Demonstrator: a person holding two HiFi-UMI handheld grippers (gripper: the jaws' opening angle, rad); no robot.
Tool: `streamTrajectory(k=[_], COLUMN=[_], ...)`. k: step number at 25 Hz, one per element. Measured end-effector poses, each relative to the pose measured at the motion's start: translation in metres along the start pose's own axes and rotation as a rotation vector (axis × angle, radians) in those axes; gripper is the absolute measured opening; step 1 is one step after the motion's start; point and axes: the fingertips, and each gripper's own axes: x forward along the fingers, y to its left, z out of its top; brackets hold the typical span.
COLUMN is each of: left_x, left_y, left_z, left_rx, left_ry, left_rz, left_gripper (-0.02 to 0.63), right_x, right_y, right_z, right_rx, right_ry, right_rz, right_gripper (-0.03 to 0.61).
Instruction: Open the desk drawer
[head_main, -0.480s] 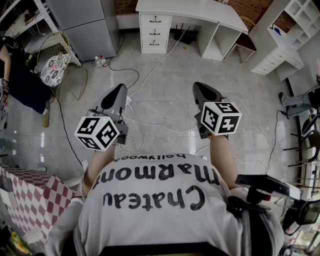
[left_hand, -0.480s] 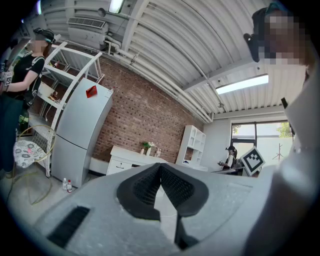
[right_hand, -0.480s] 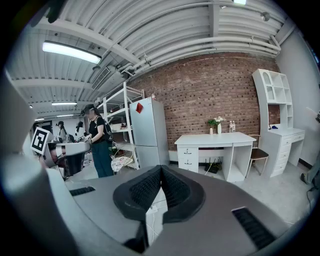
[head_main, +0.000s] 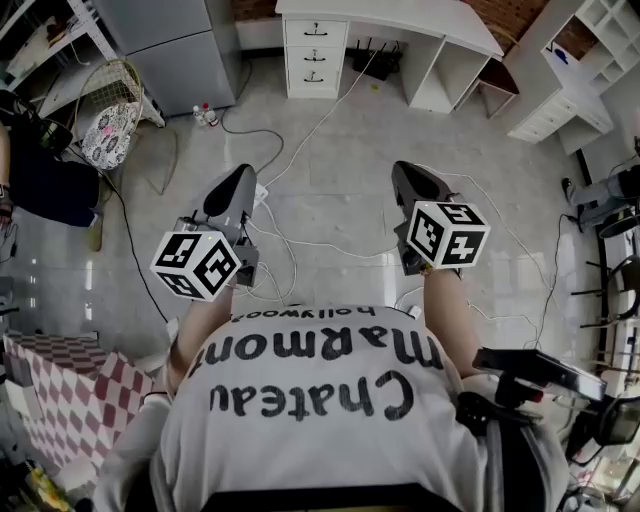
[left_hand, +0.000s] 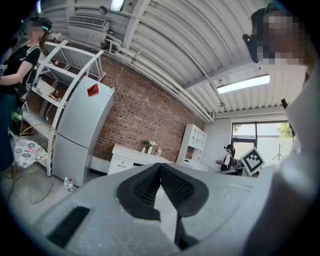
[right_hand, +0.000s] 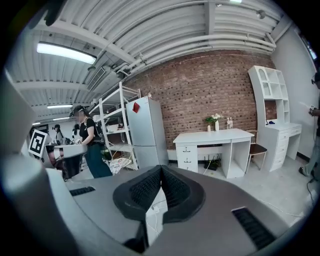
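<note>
The white desk (head_main: 400, 18) stands far ahead against the brick wall. Its stack of three drawers (head_main: 313, 58), all closed, is on its left side. My left gripper (head_main: 243, 176) and right gripper (head_main: 402, 170) hover over the floor well short of the desk, both shut and holding nothing. In the left gripper view the jaws (left_hand: 160, 166) meet at the tips, with the desk (left_hand: 131, 157) small behind them. The right gripper view shows its jaws (right_hand: 161, 169) closed too, the desk (right_hand: 212, 137) and its drawers (right_hand: 188, 157) straight beyond.
A grey refrigerator (head_main: 175, 50) stands left of the desk, with small bottles (head_main: 205, 117) at its foot. Cables (head_main: 300, 240) trail across the floor between me and the desk. White shelving (head_main: 560, 105) is at the right. A person (head_main: 40, 165) and wire basket (head_main: 112, 120) are at the left.
The desk and floor have shifted slightly up the head view. Both grippers keep the same pose and stay shut.
</note>
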Motion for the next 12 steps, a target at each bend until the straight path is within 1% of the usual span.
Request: streamTrajectory(k=[5,10,12], left_x=[0.009,0.020,0.024], left_y=[0.014,0.038,0.046], left_z=[0.009,-0.002,-0.003], left_rx=[-0.001,0.002,-0.002], left_ry=[0.009,0.034,0.039], left_rz=[-0.026,-0.086,-0.095], left_gripper=[0.015,0.015,0.015], right_x=[0.010,0.032,0.039], right_y=[0.004,0.012,0.016], right_z=[0.009,0.003,0.002], right_rx=[0.066,0.067,0.063], right_ry=[-0.025,-0.048,-0.046], right_rz=[-0.009,-0.041,-0.043], right_gripper=[0.014,0.014,0.014])
